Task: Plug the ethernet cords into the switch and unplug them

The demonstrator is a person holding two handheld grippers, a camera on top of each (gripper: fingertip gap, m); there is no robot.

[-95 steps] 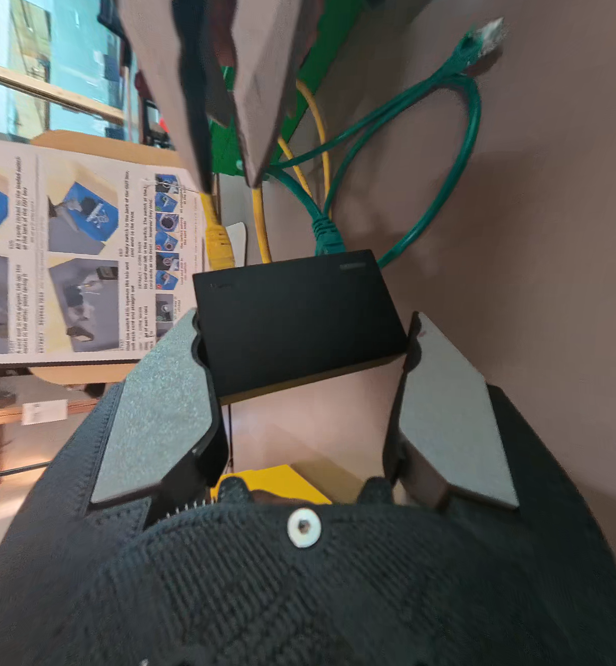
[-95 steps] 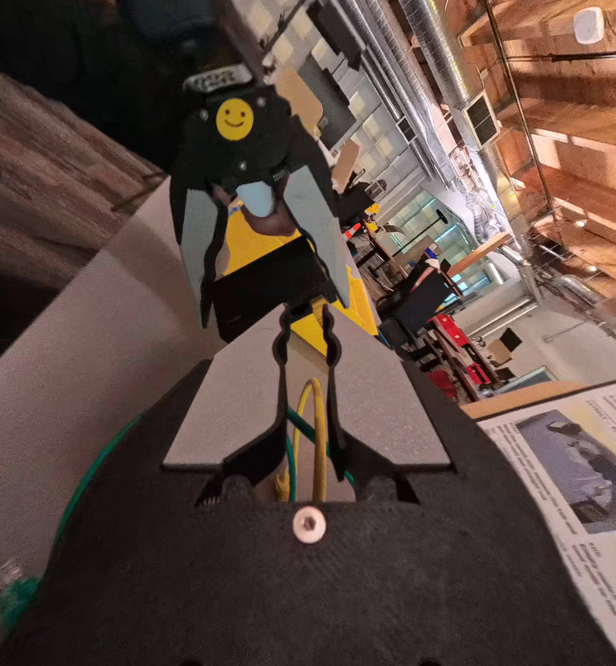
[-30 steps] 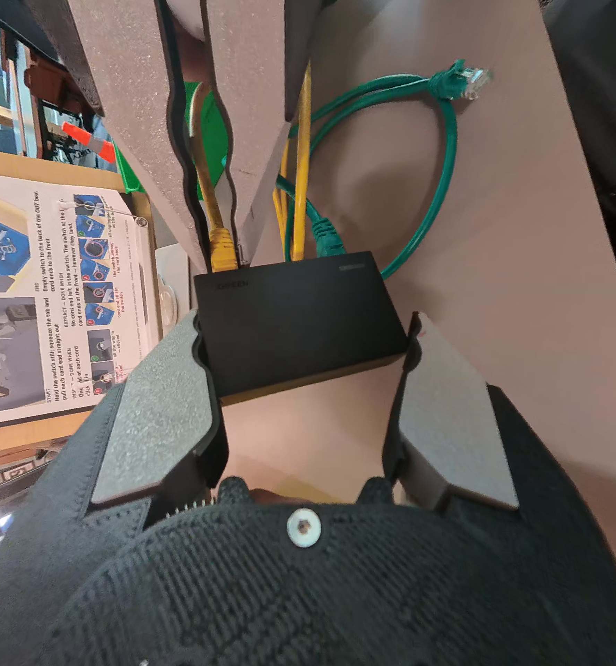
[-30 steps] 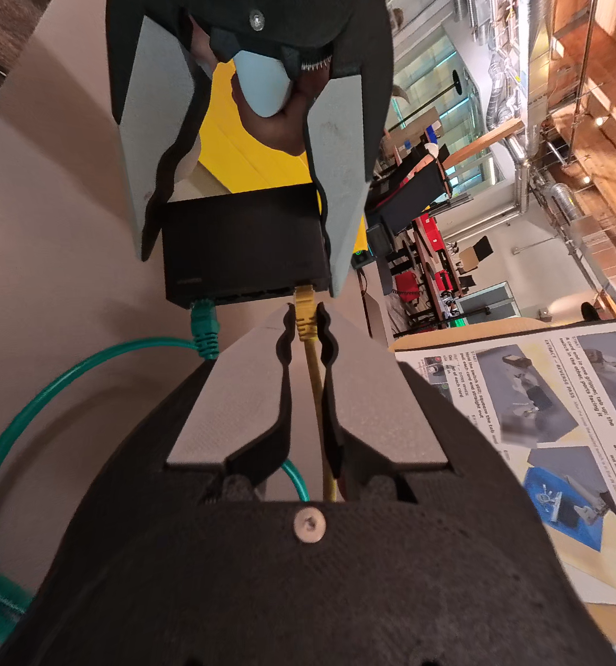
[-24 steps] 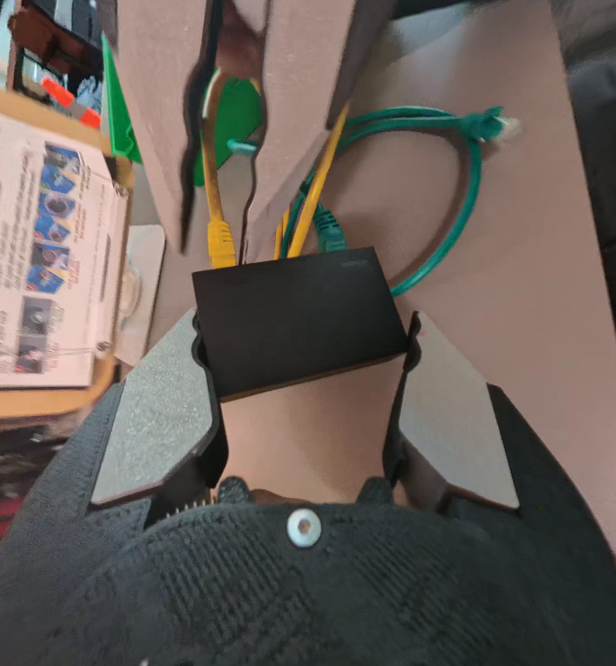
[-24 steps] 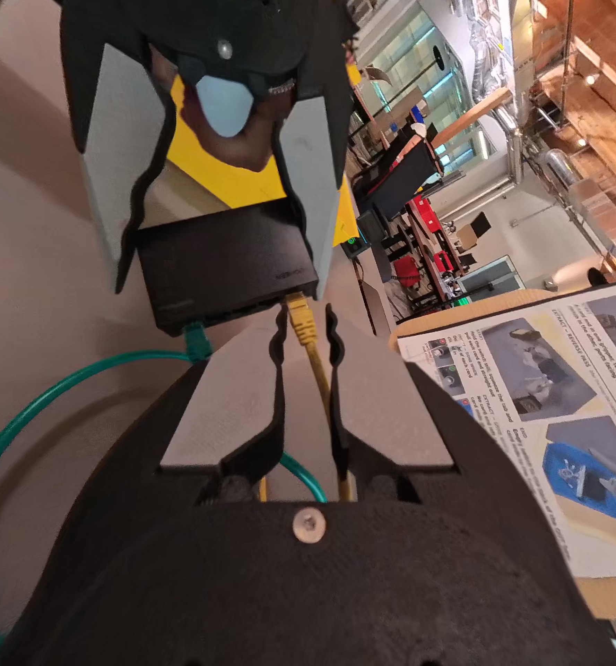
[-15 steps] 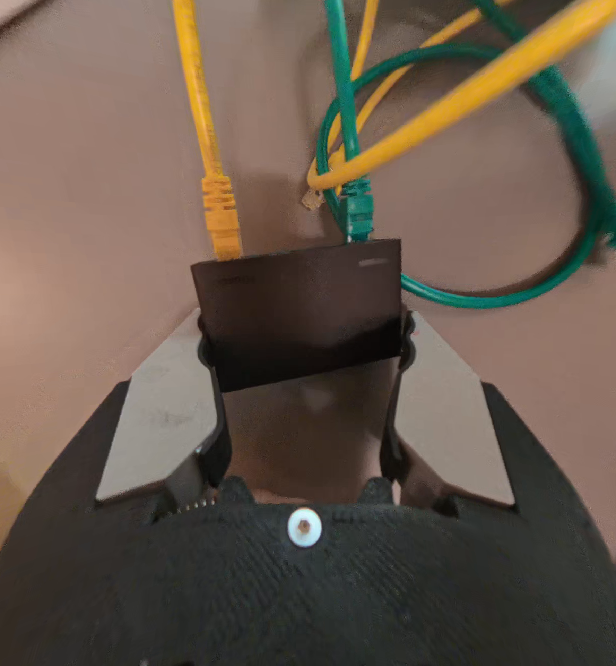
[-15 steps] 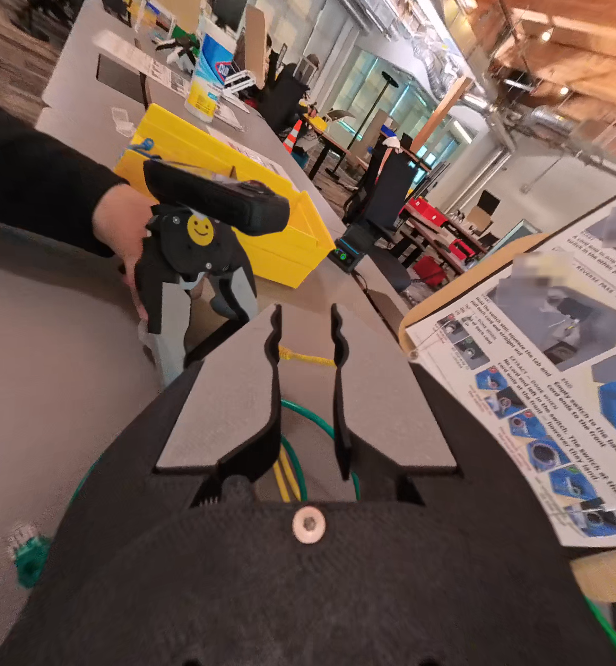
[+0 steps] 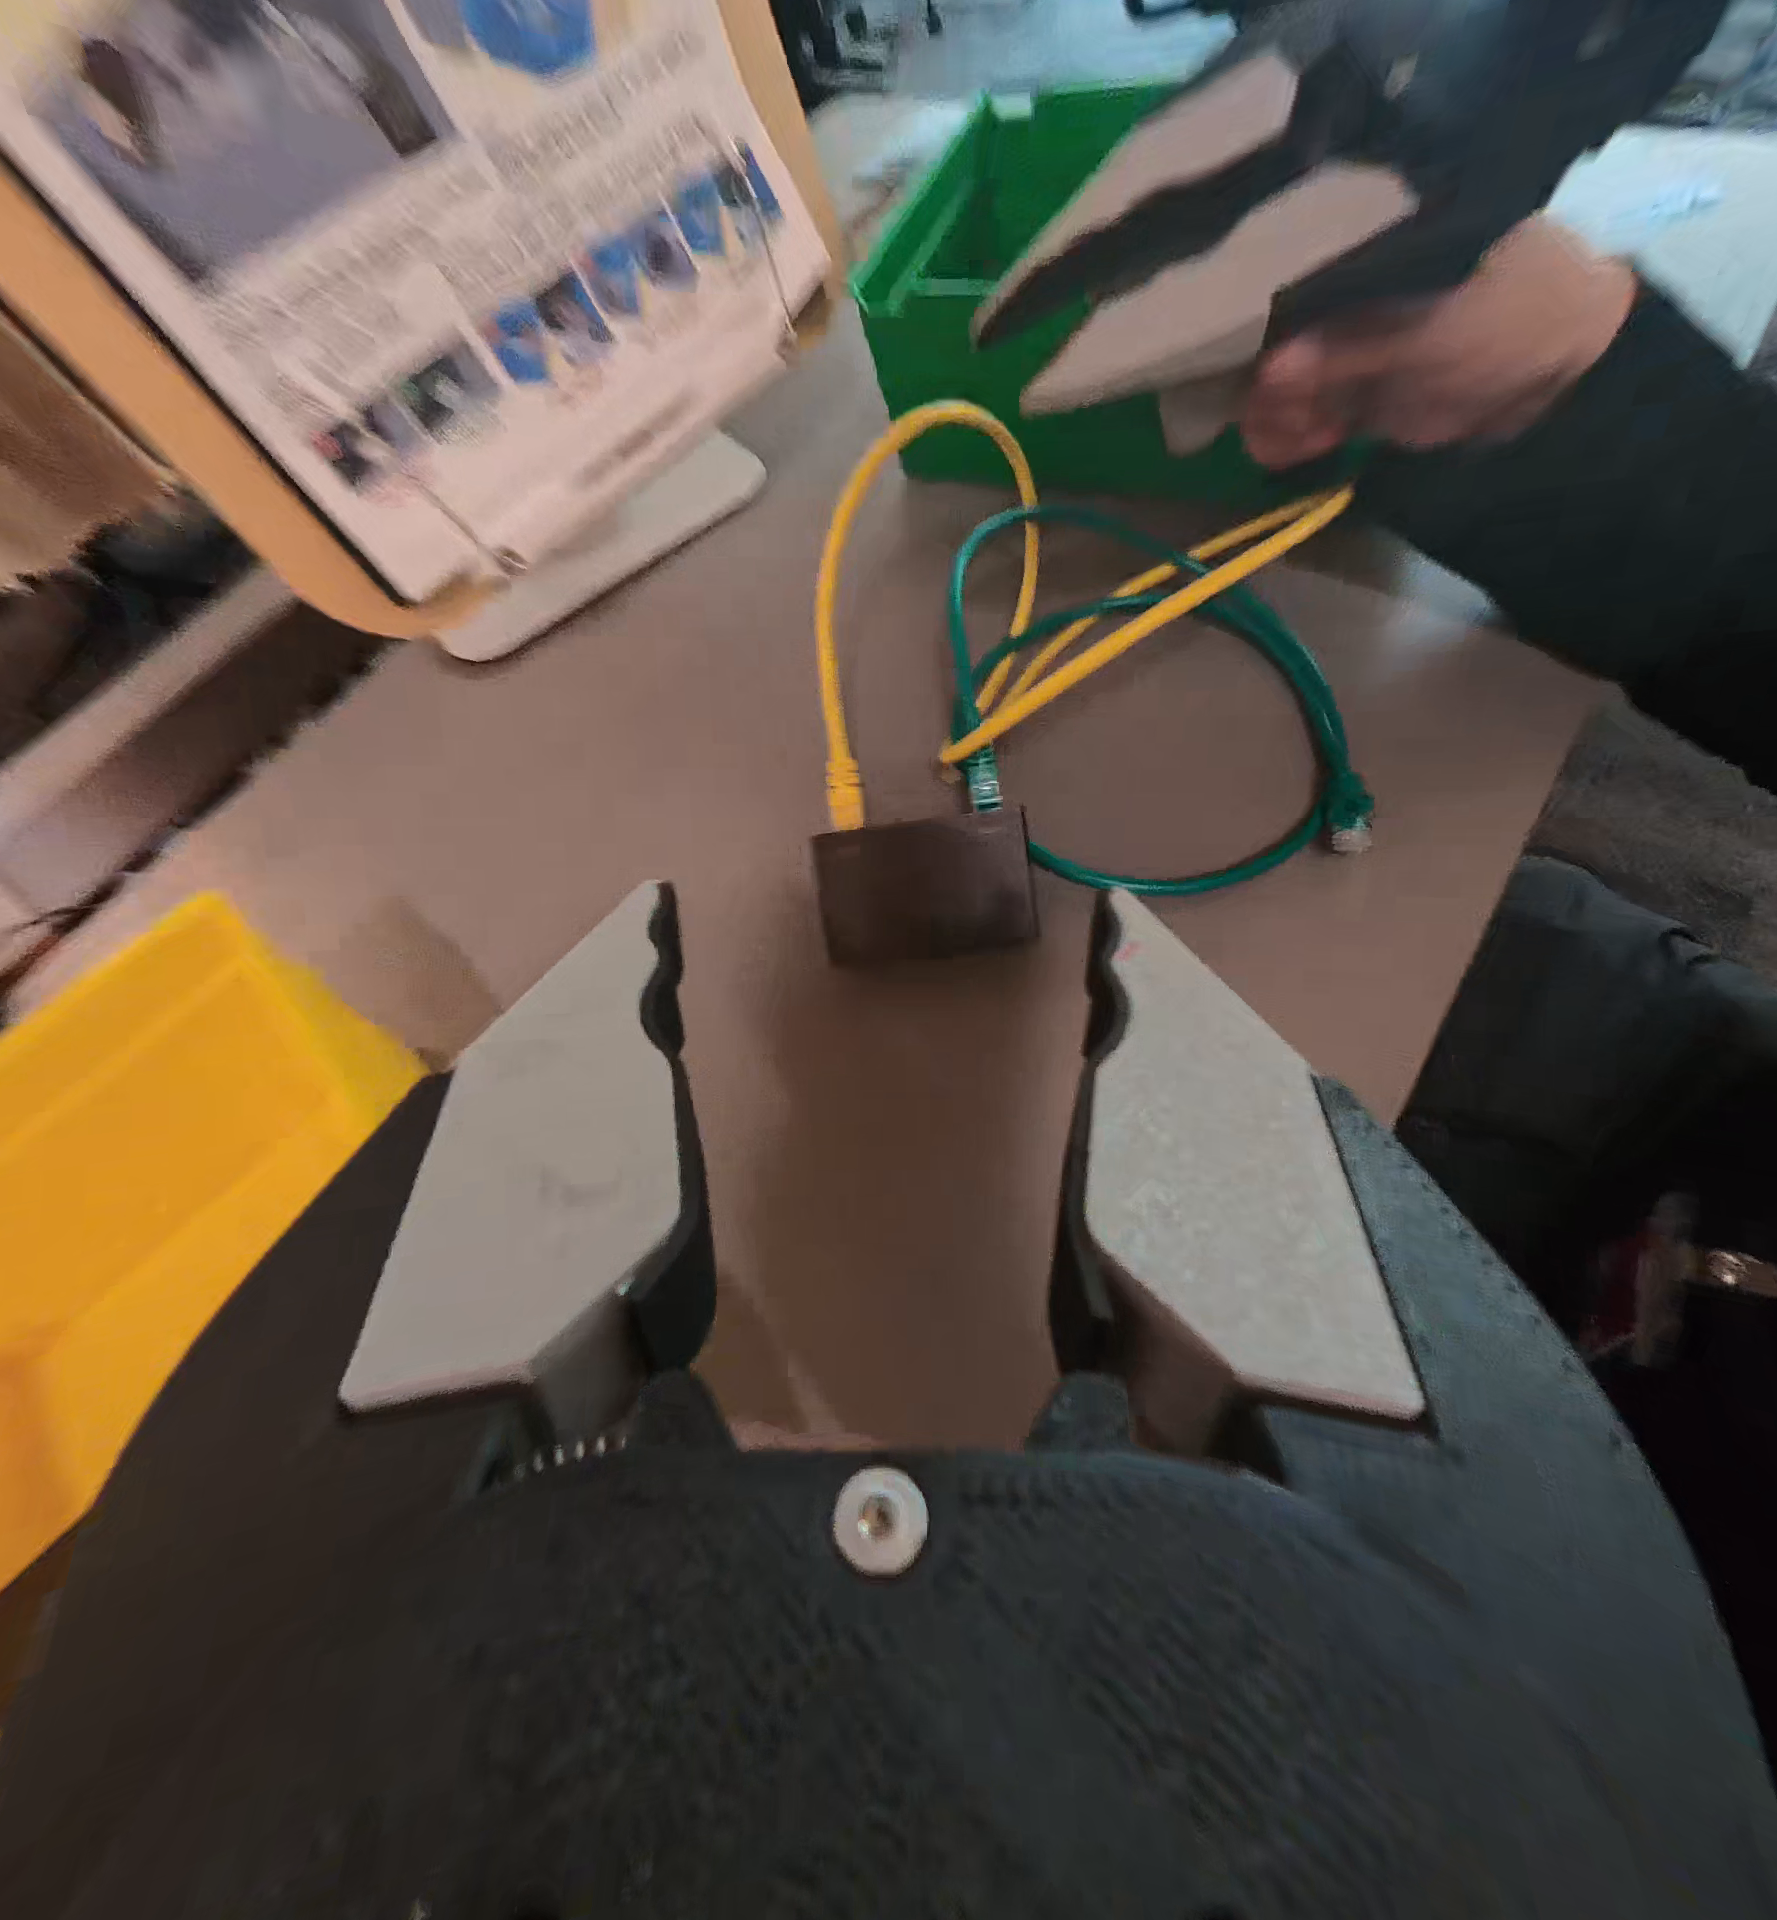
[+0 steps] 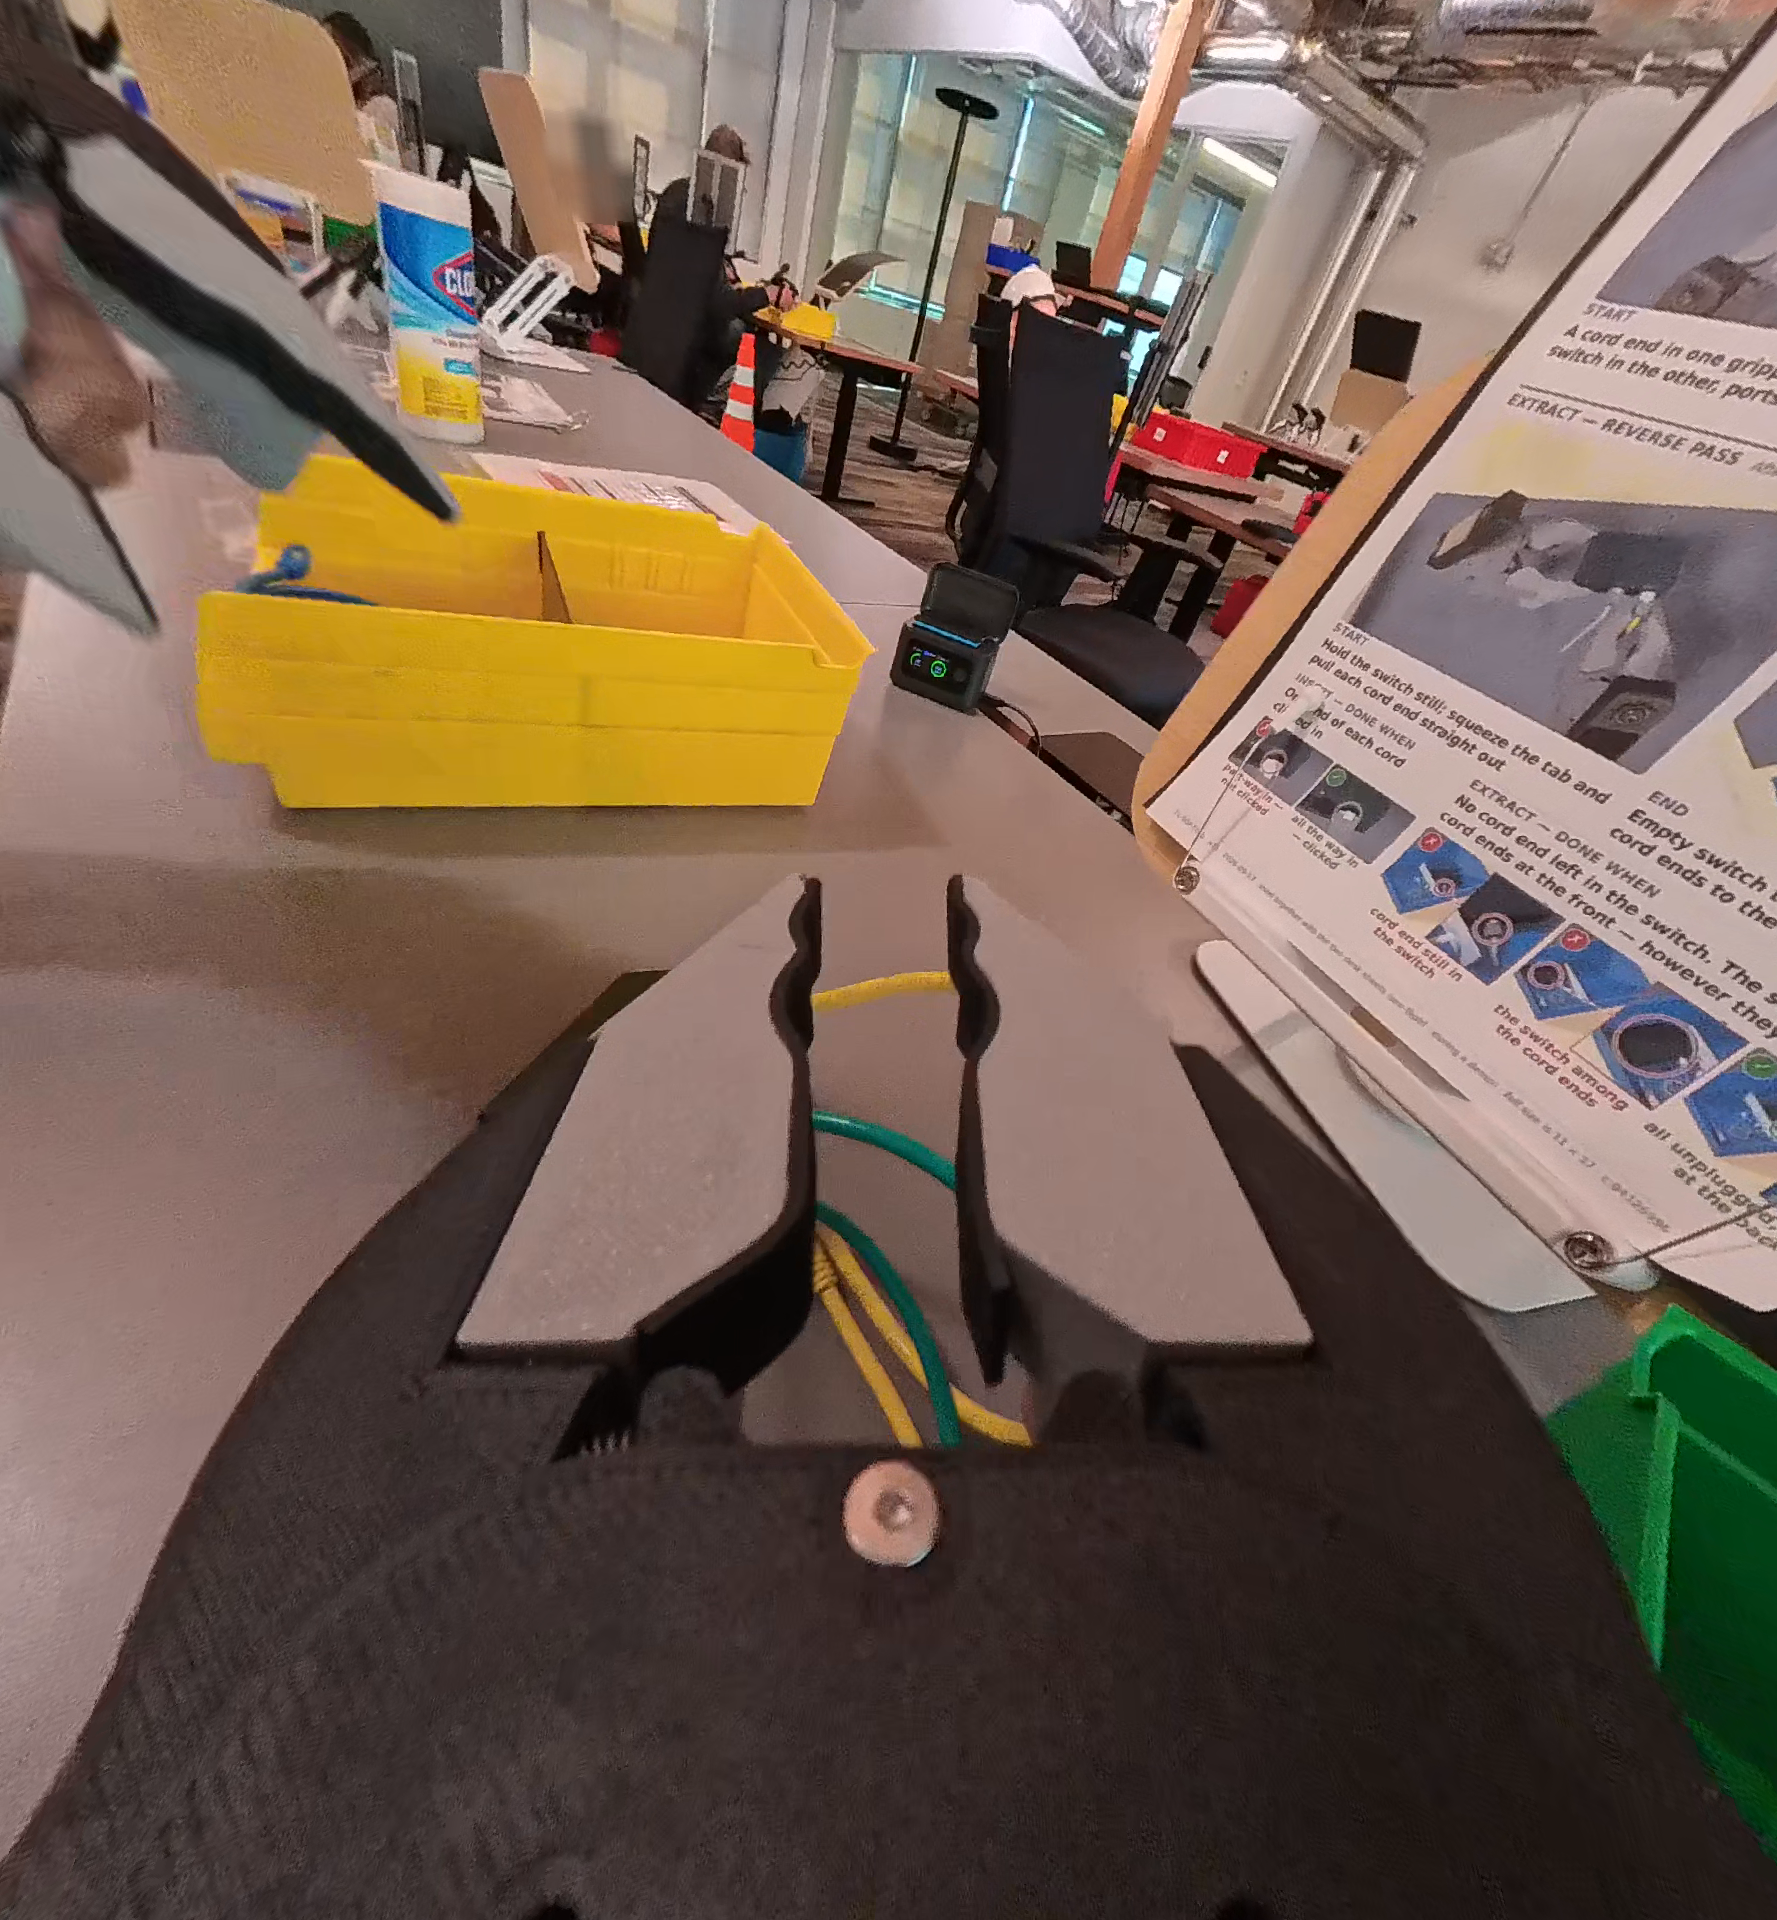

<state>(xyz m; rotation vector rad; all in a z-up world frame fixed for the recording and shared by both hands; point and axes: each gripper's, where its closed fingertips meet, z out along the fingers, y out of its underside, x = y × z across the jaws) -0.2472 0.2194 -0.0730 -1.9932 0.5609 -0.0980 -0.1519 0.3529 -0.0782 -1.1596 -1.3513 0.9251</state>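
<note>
The black switch (image 9: 920,888) lies on the brown table, just beyond my left gripper (image 9: 879,925), which is open and empty. A yellow cord (image 9: 842,800) and a green cord (image 9: 983,784) are plugged into the switch's far side. The green cord's other plug (image 9: 1346,826) lies loose at the right. My right gripper (image 10: 884,894) is open and empty, held above the cords; yellow cord (image 10: 879,987) and green cord (image 10: 884,1143) show through its gap. It also shows in the left wrist view (image 9: 1175,281), raised at the far right in a hand.
A green bin (image 9: 967,260) stands behind the cords. A yellow bin (image 10: 551,665) sits by my left gripper (image 10: 188,343). An instruction board (image 10: 1538,727) stands on the table's far side. A wipes canister (image 10: 427,301) and a small black device (image 10: 951,649) stand beyond. The left gripper's tips are roughly 15 cm from the right gripper's. From either gripper's tips it is about 15 cm to the black switch (image 9: 920,888).
My left gripper let go of the switch and drew back; the switch now rests on the table. My right gripper released the yellow cord and lifted away from the switch.
</note>
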